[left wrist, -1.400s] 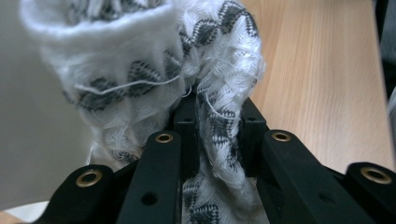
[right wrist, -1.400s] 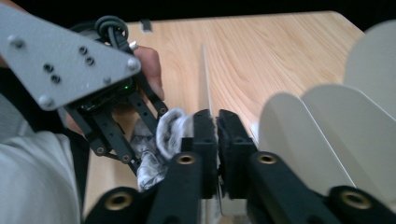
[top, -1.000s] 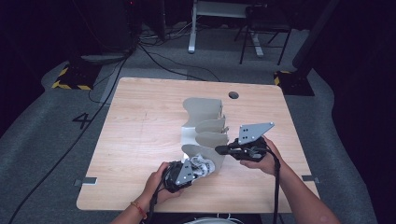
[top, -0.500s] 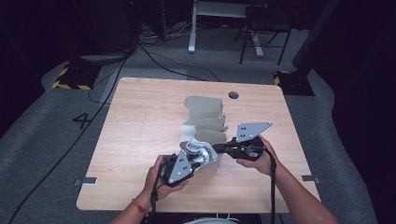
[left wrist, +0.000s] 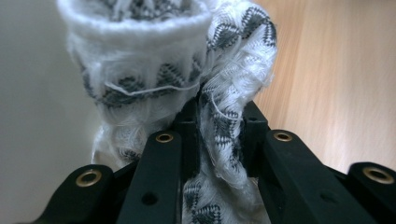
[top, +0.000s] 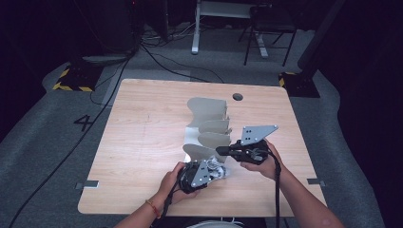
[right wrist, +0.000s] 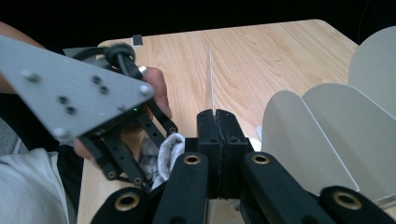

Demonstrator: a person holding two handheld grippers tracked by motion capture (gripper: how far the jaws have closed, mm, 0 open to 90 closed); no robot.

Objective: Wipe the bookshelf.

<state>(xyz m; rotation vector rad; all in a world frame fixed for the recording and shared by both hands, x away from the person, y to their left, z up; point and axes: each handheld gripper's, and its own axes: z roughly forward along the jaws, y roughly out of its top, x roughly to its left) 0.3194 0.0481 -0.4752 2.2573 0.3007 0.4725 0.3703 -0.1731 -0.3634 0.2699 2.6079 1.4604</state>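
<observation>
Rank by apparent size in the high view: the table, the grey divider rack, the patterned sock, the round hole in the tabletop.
1. table
2. grey divider rack
3. patterned sock, partly hidden by the left hand-held gripper, so its size is unsure
4. round hole

Gripper: the left gripper rose from the bottom edge, its two black jaws close together.
Held thing: a white sock with a grey diamond pattern was pinched between the jaws.
Sock's cuff: bunched above the jaws, loose threads showing.
Right side: light wooden table.
Left side: a pale grey surface, blurred.
</observation>
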